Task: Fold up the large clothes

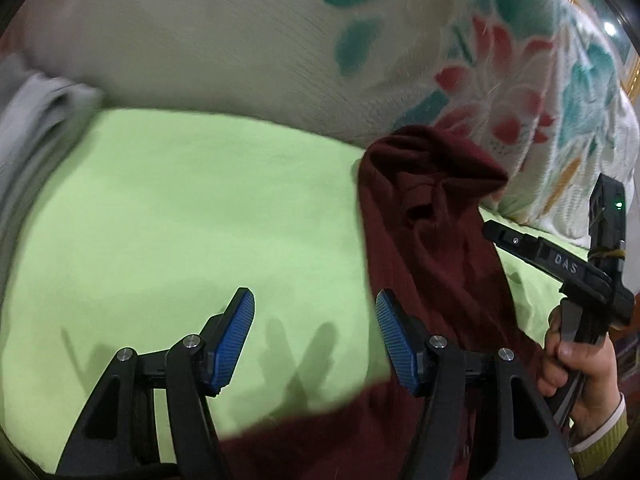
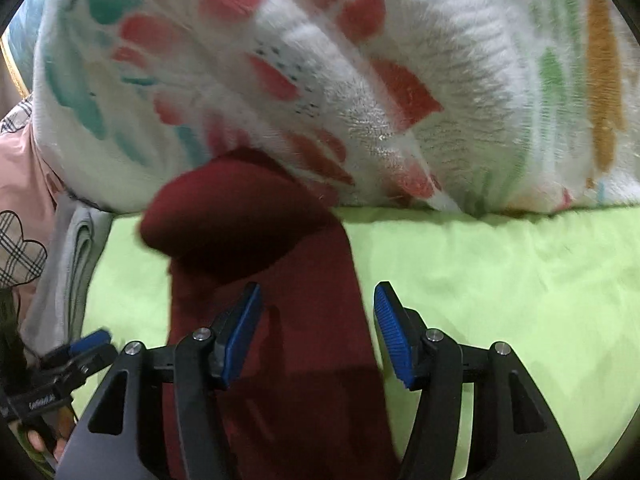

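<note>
A dark red knitted garment (image 1: 432,240) lies in a long strip on the light green bed sheet (image 1: 180,220), its far end bunched against a flowered blanket. In the right wrist view the garment (image 2: 280,280) runs from under the gripper up to the blanket. My left gripper (image 1: 316,340) is open and empty above the sheet, just left of the garment. My right gripper (image 2: 318,328) is open and empty over the garment's right edge. The right gripper also shows in the left wrist view (image 1: 560,268), held in a hand at the right.
A white blanket with red and teal flowers (image 2: 360,80) is piled along the far side of the bed. Grey folded cloth (image 1: 32,128) lies at the left. A pink garment with a plaid heart (image 2: 20,220) sits at the far left. The left gripper (image 2: 80,352) shows at the lower left.
</note>
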